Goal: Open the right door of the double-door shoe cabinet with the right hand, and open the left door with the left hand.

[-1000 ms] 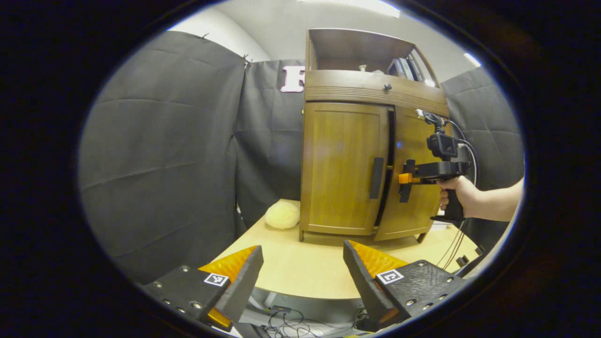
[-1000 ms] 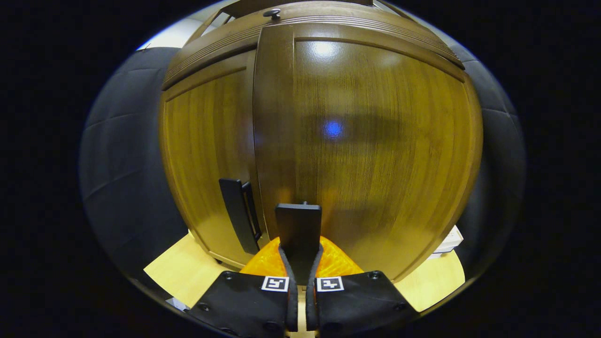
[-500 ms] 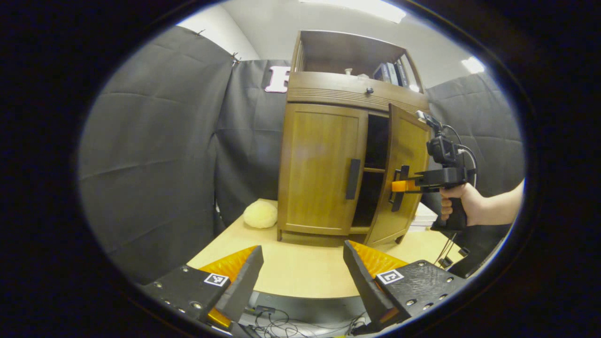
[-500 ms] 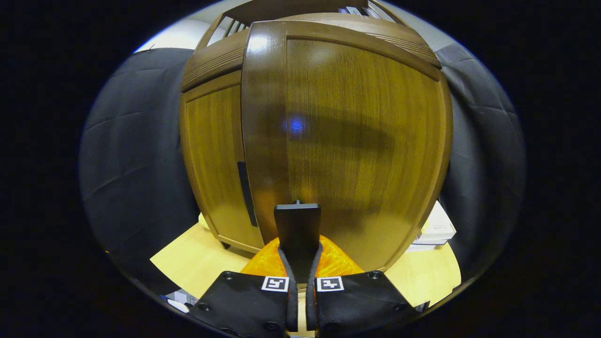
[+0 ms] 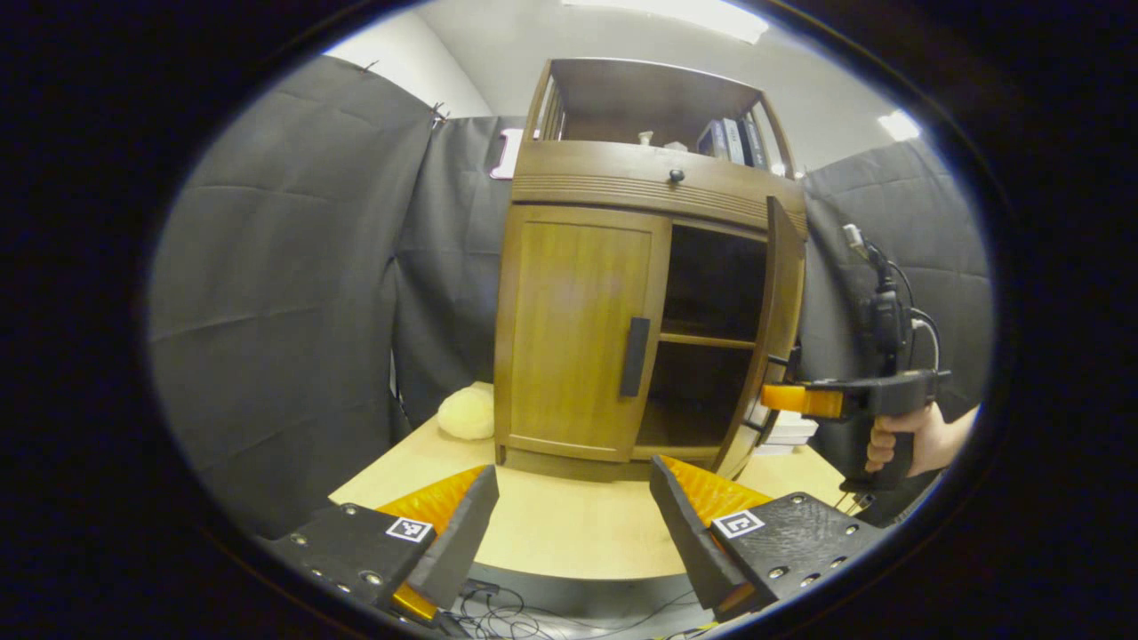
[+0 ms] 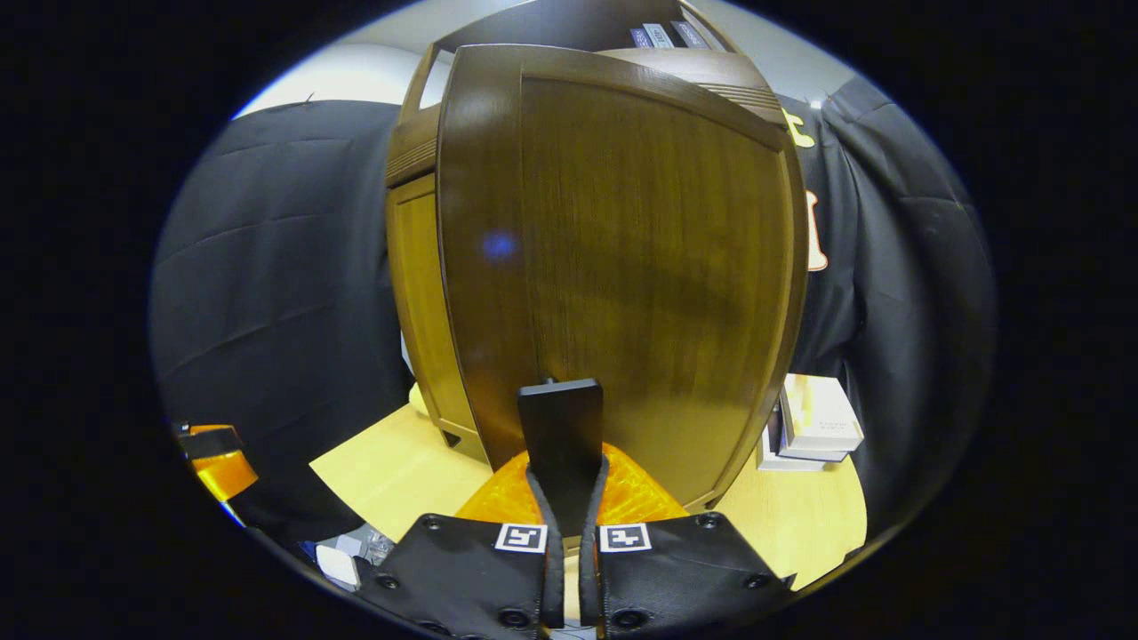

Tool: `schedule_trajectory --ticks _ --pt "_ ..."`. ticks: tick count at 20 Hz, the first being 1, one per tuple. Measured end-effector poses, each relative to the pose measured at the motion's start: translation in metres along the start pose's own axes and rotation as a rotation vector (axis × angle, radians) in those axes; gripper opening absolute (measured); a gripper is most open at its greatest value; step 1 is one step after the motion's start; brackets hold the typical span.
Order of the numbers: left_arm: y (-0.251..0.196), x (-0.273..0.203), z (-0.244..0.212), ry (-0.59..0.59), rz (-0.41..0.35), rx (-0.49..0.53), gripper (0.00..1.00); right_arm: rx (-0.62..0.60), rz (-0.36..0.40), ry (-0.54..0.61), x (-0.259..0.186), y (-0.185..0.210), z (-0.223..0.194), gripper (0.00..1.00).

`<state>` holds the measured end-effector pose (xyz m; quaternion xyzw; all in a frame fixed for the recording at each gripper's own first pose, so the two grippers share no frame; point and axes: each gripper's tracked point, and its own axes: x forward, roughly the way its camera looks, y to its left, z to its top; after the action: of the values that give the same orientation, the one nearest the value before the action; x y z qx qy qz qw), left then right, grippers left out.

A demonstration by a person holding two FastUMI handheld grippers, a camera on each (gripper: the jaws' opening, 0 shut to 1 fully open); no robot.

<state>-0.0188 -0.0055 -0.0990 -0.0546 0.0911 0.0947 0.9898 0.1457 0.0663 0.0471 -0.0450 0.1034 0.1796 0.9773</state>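
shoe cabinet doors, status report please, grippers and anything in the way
Right gripper shut on black handle of brown wooden right door, swung wide. Left gripper open, short of closed left door. Pale fluffy ball beside cabinet, off the path.

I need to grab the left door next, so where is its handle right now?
In the left gripper view, the left door's handle is a dark vertical bar on the closed left door, at its right edge beside the open compartment, above the table.

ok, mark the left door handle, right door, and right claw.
left door handle [image 5: 635, 356], left gripper view, middle of the bar
right door [image 6: 640, 258], right gripper view, front panel
right claw [image 6: 564, 471], right gripper view, between fingertips
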Motion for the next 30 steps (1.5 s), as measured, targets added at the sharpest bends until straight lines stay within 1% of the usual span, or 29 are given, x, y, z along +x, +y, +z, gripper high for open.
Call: schedule_trajectory --ticks 1,2,3,4,5,6,7,8,9,10,11,13,14,17,18,19,20,21,22,23,24,28,29,30 --pt "-0.005 0.001 0.001 -0.002 0.003 -0.005 1.0 0.002 0.011 -0.005 -0.001 0.0 0.0 0.08" --pt "-0.009 0.002 0.0 0.003 0.007 -0.01 1.0 0.004 0.022 -0.008 -0.001 -0.001 0.001 0.05" --pt "-0.007 0.002 -0.001 0.009 0.014 -0.013 1.0 0.004 0.036 -0.008 -0.004 -0.001 0.0 0.08" --pt "-0.009 0.002 -0.001 0.016 0.023 -0.015 1.0 0.008 0.052 -0.004 -0.005 -0.002 -0.001 0.05" --pt "-0.017 0.0 0.0 0.018 0.029 -0.018 1.0 0.013 0.066 -0.001 -0.008 -0.002 -0.004 0.05" --pt "-0.023 -0.003 0.001 0.016 0.029 -0.021 1.0 0.013 0.078 -0.001 -0.011 -0.003 -0.005 0.08" --pt "-0.026 -0.004 -0.001 0.011 0.031 -0.019 1.0 0.01 0.087 -0.005 -0.015 -0.005 -0.006 0.08" --pt "-0.029 -0.004 -0.001 0.006 0.036 -0.015 1.0 0.005 0.091 -0.012 -0.018 -0.007 -0.006 0.05" --pt "-0.03 -0.004 0.001 -0.004 0.048 -0.013 1.0 0.0 0.095 -0.018 -0.019 -0.01 -0.006 0.08" --pt "-0.034 -0.003 0.002 -0.014 0.052 -0.015 1.0 0.0 0.098 -0.024 -0.021 -0.014 -0.005 0.08" --pt "-0.039 -0.003 0.001 -0.02 0.049 -0.021 1.0 0.005 0.103 -0.029 -0.021 -0.016 -0.005 0.05" --pt "-0.045 -0.005 0.001 -0.034 0.055 -0.021 1.0 0.013 0.109 -0.039 -0.025 -0.022 -0.006 0.04" --pt "-0.045 -0.004 0.002 -0.041 0.062 -0.01 1.0 0.013 0.109 -0.045 -0.027 -0.025 -0.006 0.04" --pt "-0.049 -0.009 -0.003 -0.03 0.062 0.022 1.0 0.016 0.108 -0.059 -0.03 -0.033 -0.006 0.11" --pt "-0.051 -0.009 -0.002 -0.025 0.052 0.026 1.0 0.022 0.103 -0.061 -0.031 -0.037 -0.005 0.07" --pt "-0.051 -0.01 -0.003 -0.019 0.048 0.032 1.0 0.026 0.098 -0.066 -0.032 -0.04 -0.006 0.07" --pt "-0.051 -0.009 -0.002 -0.015 0.049 0.041 1.0 0.028 0.095 -0.071 -0.033 -0.043 -0.005 0.04" --pt "-0.051 -0.009 -0.003 -0.012 0.051 0.046 1.0 0.029 0.091 -0.077 -0.034 -0.046 -0.005 0.07" --pt "-0.05 -0.008 -0.002 -0.009 0.054 0.047 1.0 0.033 0.089 -0.083 -0.035 -0.049 -0.004 0.07" --pt "-0.05 -0.008 -0.002 -0.007 0.056 0.043 1.0 0.038 0.088 -0.088 -0.034 -0.05 -0.004 0.11" --pt "-0.05 -0.008 -0.001 -0.007 0.056 0.039 1.0 0.043 0.087 -0.09 -0.034 -0.052 -0.004 0.03" --pt "-0.049 -0.008 -0.001 -0.005 0.057 0.041 1.0 0.069 0.032 -0.096 -0.036 -0.064 -0.003 0.03" --pt "-0.049 -0.009 -0.002 -0.005 0.053 0.041 1.0 0.078 0.024 -0.098 -0.035 -0.064 -0.004 0.07" --pt "-0.05 -0.007 0.0 -0.007 0.05 0.042 1.0 0.084 0.022 -0.099 -0.034 -0.064 -0.003 0.07"
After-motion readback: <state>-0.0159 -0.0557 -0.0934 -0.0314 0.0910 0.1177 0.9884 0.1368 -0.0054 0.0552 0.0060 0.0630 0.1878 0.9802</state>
